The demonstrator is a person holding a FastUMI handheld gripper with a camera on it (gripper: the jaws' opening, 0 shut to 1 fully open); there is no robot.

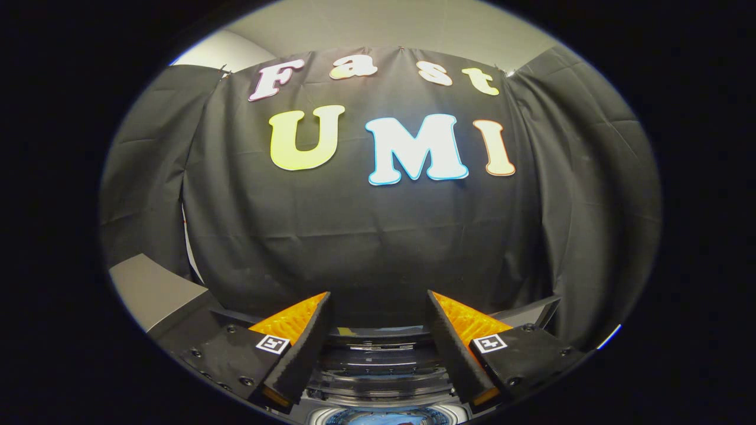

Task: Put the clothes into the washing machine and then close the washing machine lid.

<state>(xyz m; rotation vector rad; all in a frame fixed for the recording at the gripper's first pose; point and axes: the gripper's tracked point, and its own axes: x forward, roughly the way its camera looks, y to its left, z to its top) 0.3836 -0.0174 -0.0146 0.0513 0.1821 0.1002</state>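
While apart and empty, jaws above washing machine (378, 366).

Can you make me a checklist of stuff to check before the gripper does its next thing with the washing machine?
1. Gripper open: ok, its fingers are spread apart with nothing between them.
2. Gripper holding clothes: not ok, the fingers press on nothing.
3. Washing machine nearby: ok, its top sits just below and between the fingers.
4. Lid open: cannot tell, a stack of dark and clear edges sits behind the drum opening, but it is too cramped to read.
5. Clothes already inside: cannot tell, just a sliver of the drum opening shows.
6. Gripper aimed at the work: not ok, it points mostly at the booth's black cloth wall, above the machine.
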